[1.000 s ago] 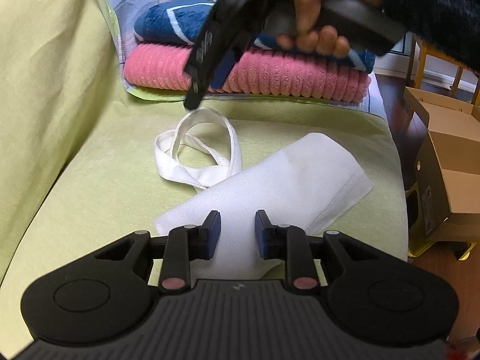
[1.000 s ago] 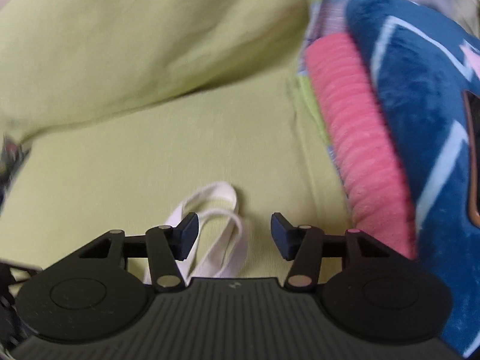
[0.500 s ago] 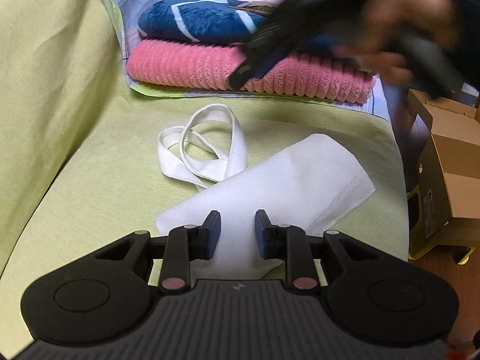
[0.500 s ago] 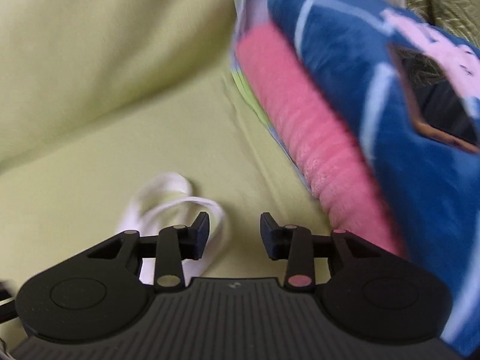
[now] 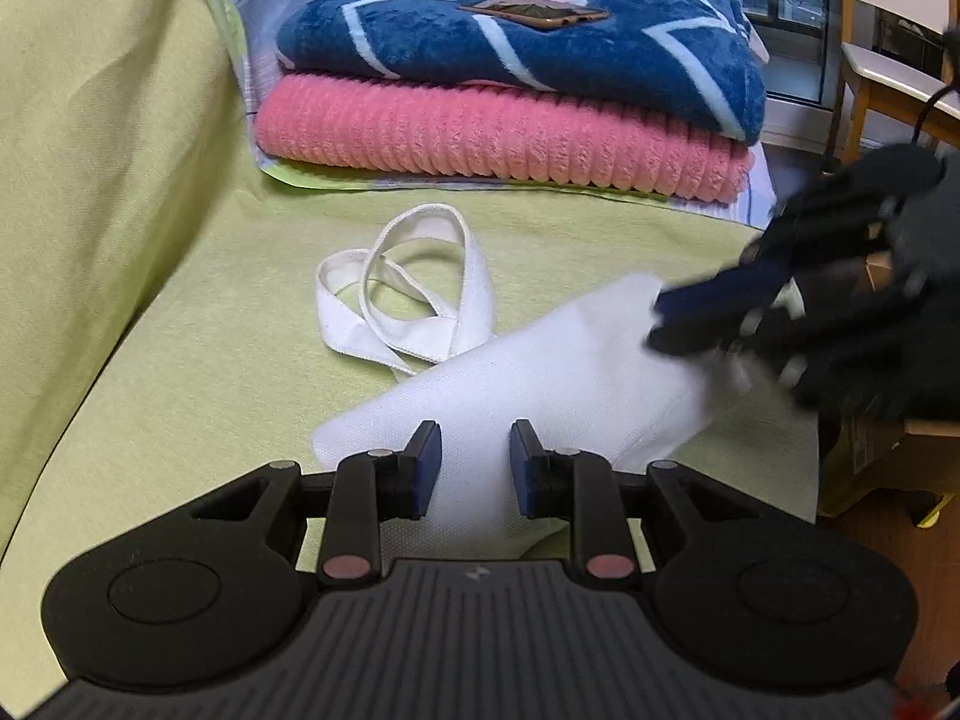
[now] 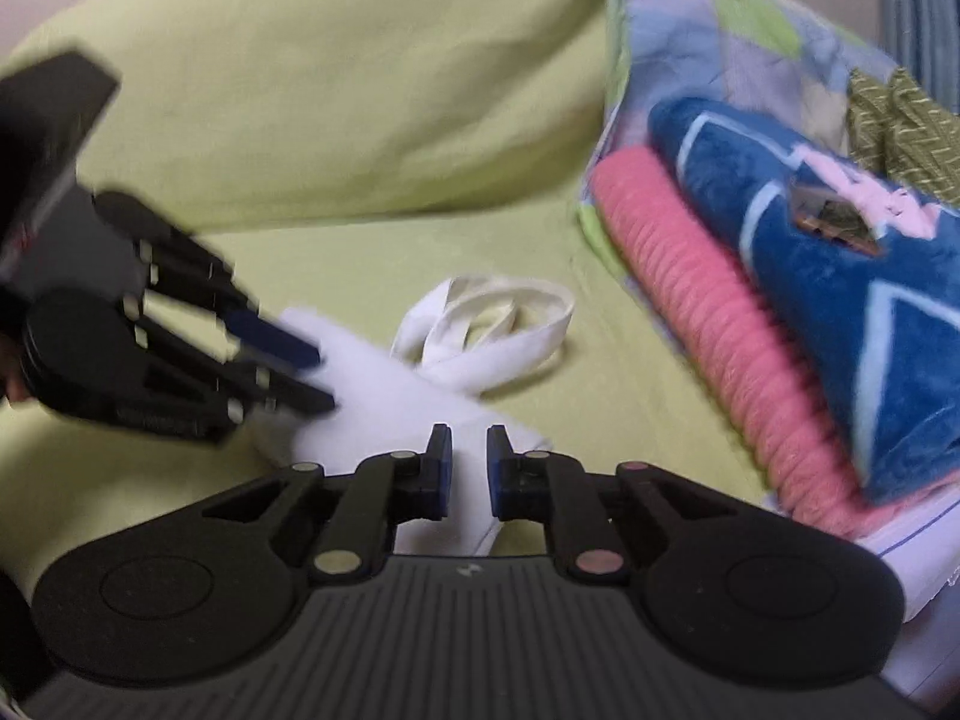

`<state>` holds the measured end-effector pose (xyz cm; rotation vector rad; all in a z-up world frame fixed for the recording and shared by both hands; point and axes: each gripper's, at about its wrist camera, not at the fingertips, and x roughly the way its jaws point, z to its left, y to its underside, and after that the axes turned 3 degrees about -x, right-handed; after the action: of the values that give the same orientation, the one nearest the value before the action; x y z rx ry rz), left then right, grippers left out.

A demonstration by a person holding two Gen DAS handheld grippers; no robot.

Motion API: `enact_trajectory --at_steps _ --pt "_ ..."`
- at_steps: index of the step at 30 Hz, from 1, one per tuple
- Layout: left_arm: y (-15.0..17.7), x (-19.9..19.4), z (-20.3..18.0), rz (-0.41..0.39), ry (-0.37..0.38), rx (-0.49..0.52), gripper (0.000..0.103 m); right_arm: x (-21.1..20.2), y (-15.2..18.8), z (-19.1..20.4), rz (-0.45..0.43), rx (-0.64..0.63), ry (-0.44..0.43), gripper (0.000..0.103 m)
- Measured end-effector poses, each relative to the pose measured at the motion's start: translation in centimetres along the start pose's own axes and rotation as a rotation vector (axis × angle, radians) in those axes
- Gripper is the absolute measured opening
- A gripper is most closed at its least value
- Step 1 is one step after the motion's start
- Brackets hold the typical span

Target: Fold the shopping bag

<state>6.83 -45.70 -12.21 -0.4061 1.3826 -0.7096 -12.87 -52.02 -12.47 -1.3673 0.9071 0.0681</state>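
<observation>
Left tongs (image 5: 473,459) point steeply downward, jaws partly apart; right tongs (image 6: 468,462) angle downward too, blurred, their jaws narrowing toward closed

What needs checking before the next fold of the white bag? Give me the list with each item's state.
1. Left tongs on the near end of the white shopping bag: ok, cloth sits between the pads.
2. Right tongs at the bag's far end: ok, jaws closing with cloth between them.
3. Right grip firm: cannot tell.
4. Handles clear of both tongs: ok.
5. Bag clear of the pink blanket: ok.
</observation>
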Motion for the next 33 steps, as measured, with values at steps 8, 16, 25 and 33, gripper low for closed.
enact_trajectory --at_steps 8,16,25,33 --pt "0.3 -0.6 -0.4 -0.015 -0.007 0.074 0.029 0.7 0.0 -0.2 0.054 0.016 -0.009 0.011" --pt "3.5 -3.5 -3.7 -0.058 -0.154 0.529 0.039 0.8 -0.4 -0.5 0.076 0.033 -0.019 0.011" --pt "7.8 -1.5 -6.5 -0.024 -0.276 0.959 0.045 0.8 -0.2 -0.5 0.069 0.041 -0.028 0.011" --pt "8.9 3.3 -6.9 -0.039 -0.356 1.182 0.059 1.0 -0.5 -0.8 0.072 0.010 -0.050 0.011"
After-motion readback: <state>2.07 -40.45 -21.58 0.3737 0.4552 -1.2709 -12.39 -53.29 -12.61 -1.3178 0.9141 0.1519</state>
